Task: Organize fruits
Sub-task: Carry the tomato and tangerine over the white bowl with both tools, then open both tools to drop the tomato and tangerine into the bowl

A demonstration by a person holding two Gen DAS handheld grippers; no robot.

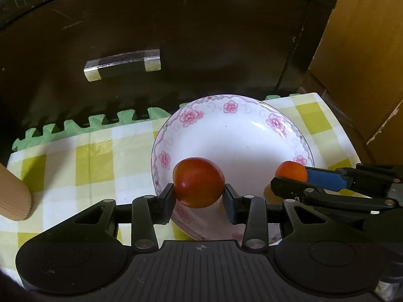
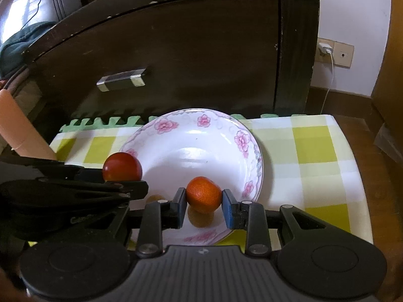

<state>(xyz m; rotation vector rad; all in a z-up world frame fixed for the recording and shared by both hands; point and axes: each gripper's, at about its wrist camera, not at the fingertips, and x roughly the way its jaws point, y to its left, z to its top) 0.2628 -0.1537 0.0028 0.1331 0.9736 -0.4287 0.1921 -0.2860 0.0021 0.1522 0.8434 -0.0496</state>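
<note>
A dark wooden cabinet (image 2: 176, 58) with a metal handle (image 2: 122, 80) stands behind a low surface covered in a yellow-and-white checked cloth (image 2: 314, 148), with a green foam mat (image 1: 75, 128) showing at its far edge. One white bowl (image 2: 241, 166) with pink flowers round its rim sits on the cloth, and nothing lies in it yet. There are two fruits in view, one per gripper. The left gripper (image 1: 199, 196) is closed partway on a red tomato (image 1: 199, 182), pinched at its widest part between the two pads and held above the bowl's near rim. The right gripper (image 2: 204, 203) is closed rather further on a smaller orange (image 2: 204, 193), also held over the near side of the bowl, its reflection showing on the glaze beneath. The tomato looks smooth, glossy and thin-skinned, so it is likely to slip or bruise under a hard squeeze; a light hold across the middle suits it. The orange has a dimpled peel that should give better purchase and bear a firmer hold. Both look light. The bowl appears to be glazed china, hard and breakable, so the fruit is best set down low rather than dropped. A tan ribbed roll (image 1: 13, 193) stands at the left edge of the cloth.
</note>
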